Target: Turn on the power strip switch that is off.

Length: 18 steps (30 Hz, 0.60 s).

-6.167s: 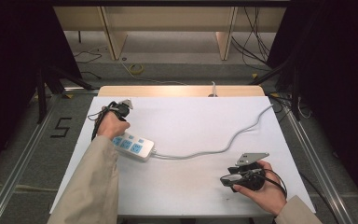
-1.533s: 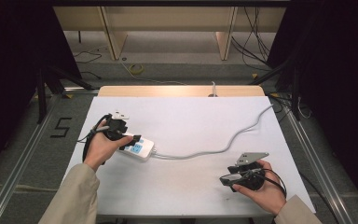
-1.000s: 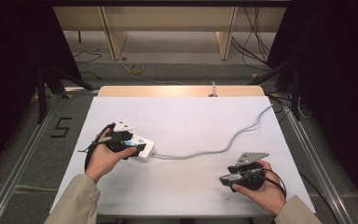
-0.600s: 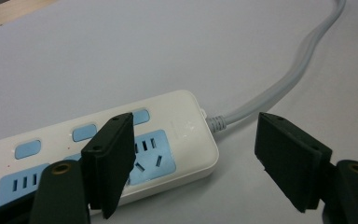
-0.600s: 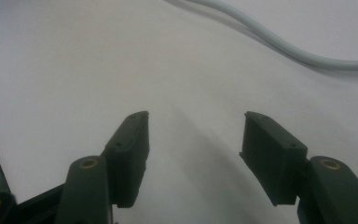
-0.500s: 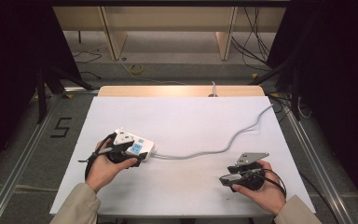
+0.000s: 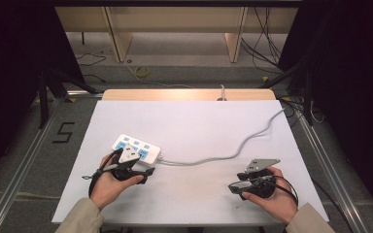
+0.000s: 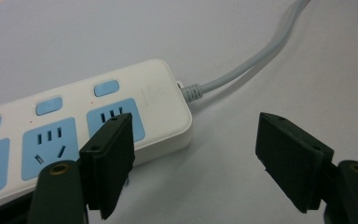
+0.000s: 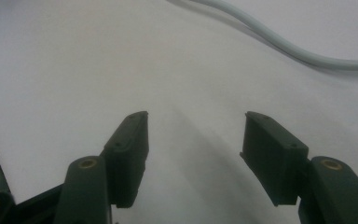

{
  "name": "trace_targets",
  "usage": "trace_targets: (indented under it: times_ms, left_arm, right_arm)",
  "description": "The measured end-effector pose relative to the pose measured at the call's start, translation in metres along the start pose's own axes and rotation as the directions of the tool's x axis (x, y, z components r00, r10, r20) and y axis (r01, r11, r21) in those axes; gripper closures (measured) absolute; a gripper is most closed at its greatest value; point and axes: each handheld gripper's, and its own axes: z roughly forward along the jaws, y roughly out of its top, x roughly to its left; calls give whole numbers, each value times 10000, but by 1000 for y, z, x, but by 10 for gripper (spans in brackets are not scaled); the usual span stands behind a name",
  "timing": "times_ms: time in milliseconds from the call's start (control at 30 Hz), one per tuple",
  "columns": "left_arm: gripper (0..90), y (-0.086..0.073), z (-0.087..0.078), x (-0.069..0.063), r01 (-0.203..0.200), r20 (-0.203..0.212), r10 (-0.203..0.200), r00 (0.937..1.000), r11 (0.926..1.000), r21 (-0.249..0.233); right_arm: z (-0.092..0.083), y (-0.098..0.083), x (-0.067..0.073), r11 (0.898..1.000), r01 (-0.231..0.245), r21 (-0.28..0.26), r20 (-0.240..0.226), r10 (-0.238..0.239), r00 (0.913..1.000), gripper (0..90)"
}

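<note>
Table (image 7: pixel 194 121), white top, carries everything. Power strip (image 7: pixel 137 148) lies at about 8 o'clock from table centre, white with blue sockets; its grey cord (image 7: pixel 233 153) runs off toward 2 o'clock. Left gripper (image 8: pixel 193 154) sits at the strip's near, cord-end corner, jaws spread wide after just opening, nothing between them but bare tabletop; one jaw overlaps the strip's edge. Right gripper (image 9: pixel 193 154) rests at 5 o'clock, jaws apart, empty.
</note>
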Motion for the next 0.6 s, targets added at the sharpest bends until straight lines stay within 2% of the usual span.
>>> trace_targets:
  times_ms: [367,600]
  left_arm:
    - [272,-18,-4,-11,-52,-243,50,9997,9999,-105]
    - [271,-21,-4,-14,-42,-249,42,9997,10000,-20]
  right_arm:
    - [-1,0,0,10000,-30,-43,-6,30,10000,414]
    - [-4,-1,0,9999,-63,-125,27,63,10000,414]
